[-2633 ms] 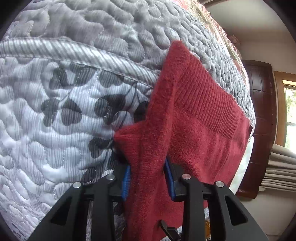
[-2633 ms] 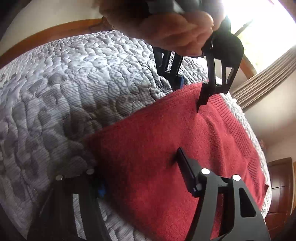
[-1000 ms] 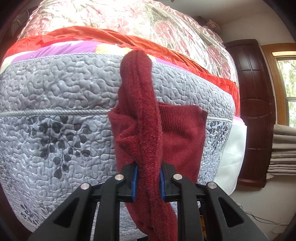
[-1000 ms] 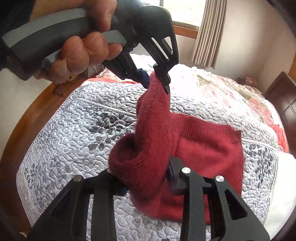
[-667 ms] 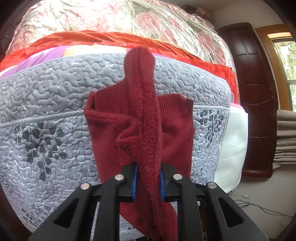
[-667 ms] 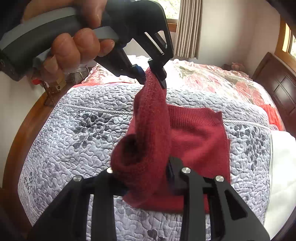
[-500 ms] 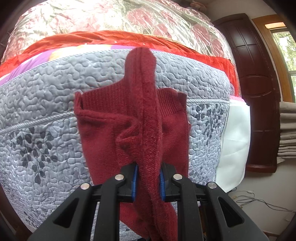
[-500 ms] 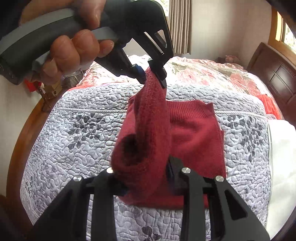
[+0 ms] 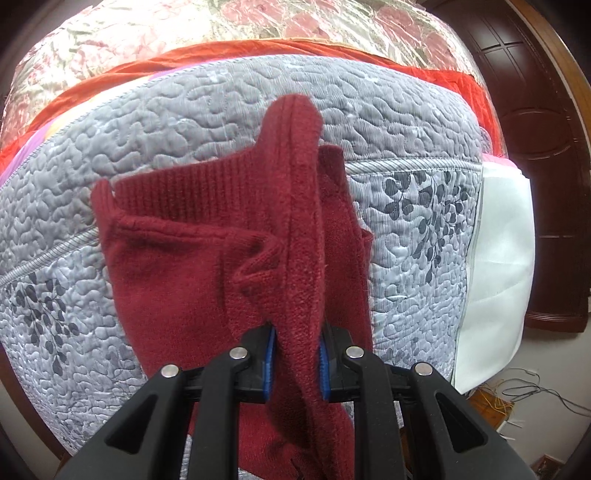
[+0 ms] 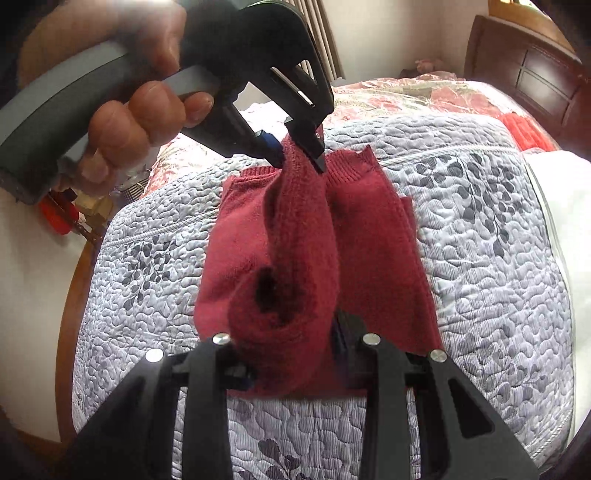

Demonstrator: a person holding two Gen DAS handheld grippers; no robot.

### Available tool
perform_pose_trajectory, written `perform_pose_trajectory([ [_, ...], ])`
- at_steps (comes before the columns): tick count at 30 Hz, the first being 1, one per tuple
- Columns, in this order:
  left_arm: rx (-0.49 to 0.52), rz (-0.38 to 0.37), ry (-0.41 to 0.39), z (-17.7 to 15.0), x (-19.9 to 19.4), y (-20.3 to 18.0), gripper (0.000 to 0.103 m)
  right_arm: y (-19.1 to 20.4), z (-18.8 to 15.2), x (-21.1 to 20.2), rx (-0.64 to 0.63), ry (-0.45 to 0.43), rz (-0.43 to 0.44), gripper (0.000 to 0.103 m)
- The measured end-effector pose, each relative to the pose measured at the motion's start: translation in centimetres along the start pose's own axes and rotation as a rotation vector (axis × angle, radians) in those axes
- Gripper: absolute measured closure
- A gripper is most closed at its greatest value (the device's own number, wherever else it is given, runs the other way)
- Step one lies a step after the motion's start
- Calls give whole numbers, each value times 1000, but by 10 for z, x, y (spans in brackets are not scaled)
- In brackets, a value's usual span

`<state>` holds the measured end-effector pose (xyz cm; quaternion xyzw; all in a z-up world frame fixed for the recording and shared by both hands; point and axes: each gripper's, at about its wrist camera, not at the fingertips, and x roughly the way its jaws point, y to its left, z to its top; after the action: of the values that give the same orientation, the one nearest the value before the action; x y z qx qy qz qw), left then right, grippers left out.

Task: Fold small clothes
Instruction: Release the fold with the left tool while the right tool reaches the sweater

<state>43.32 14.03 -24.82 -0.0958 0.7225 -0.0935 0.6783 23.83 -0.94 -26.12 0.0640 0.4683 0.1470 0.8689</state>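
Note:
A dark red knit garment (image 9: 177, 266) hangs partly over the grey quilt (image 9: 406, 147), its ribbed hem toward the far side. One edge is pulled into a raised ridge between both grippers. My left gripper (image 9: 295, 356) is shut on the near end of that ridge. In the right wrist view a hand (image 10: 129, 110) holds the left gripper (image 10: 299, 153), which pinches the garment (image 10: 373, 258) at the top. My right gripper (image 10: 291, 354) is shut on a bunched roll of the same cloth above the quilt (image 10: 498, 258).
A floral bedspread (image 9: 258, 22) and a red blanket (image 9: 443, 74) lie beyond the quilt. A white sheet (image 9: 495, 258) covers the bed's side, next to dark wooden furniture (image 9: 535, 147). A curved wooden bed frame (image 10: 70, 295) borders the left. Cables (image 9: 517, 391) lie on the floor.
The garment lay flat with the right gripper open over its edge; both grippers now hold it lifted. Over the last second the hanging layer has swung left and spread across the quilt.

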Motion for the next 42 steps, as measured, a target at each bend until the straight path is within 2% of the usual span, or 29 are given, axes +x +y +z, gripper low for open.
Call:
perform_pose_trajectory([
  [10,-14,163,-19,7,47,-35,85,-71,-14,25,130,37,162,73],
  [13,-14,176,-35,7,58,-42,77,-92,-20,33,207,58,238,74],
  [14,-20,171,-41,6,61,-44,68,-100,-23,37,244,69,273,74],
  [15,-23,157,-53,6,62,-46,50,-110,-26,42,289,82,309,74],
  [16,-18,128,-63,5,62,-48,41,-118,-29,47,321,95,329,74],
  [17,-11,98,-68,3,62,-52,34,-125,-32,51,343,107,352,68],
  [18,0,61,-75,0,59,-54,33,-132,-34,54,361,115,372,64],
  [20,29,-9,-91,-8,47,-57,33,-145,-36,55,392,121,392,36],
  [22,59,-72,-139,-22,26,-53,28,-158,-36,50,399,122,412,35],
  [23,77,-89,-171,-31,13,-48,23,-163,-35,47,389,131,418,35],
  [25,111,-105,-218,-53,-7,-34,22,-169,-30,33,337,138,420,35],
  [29,138,-112,-279,-108,-26,4,22,-152,-2,2,136,133,460,35],
  [31,109,-117,-279,-135,-23,28,22,-135,13,8,36,188,483,35],
  [34,45,-142,-250,-164,-12,57,22,-110,22,34,-68,283,518,40],
  [36,16,-144,-242,-175,-6,69,22,-99,19,55,-119,362,517,58],
  [37,18,-159,-234,-178,-4,72,22,-97,17,66,-140,410,507,81],
  [38,34,-170,-224,-181,-2,71,22,-98,13,72,-150,450,506,95],
  [40,85,-175,-213,-185,0,66,22,-110,11,79,-111,491,545,95],
  [42,117,-200,-194,-185,2,60,23,-124,15,77,-98,493,548,96],
])
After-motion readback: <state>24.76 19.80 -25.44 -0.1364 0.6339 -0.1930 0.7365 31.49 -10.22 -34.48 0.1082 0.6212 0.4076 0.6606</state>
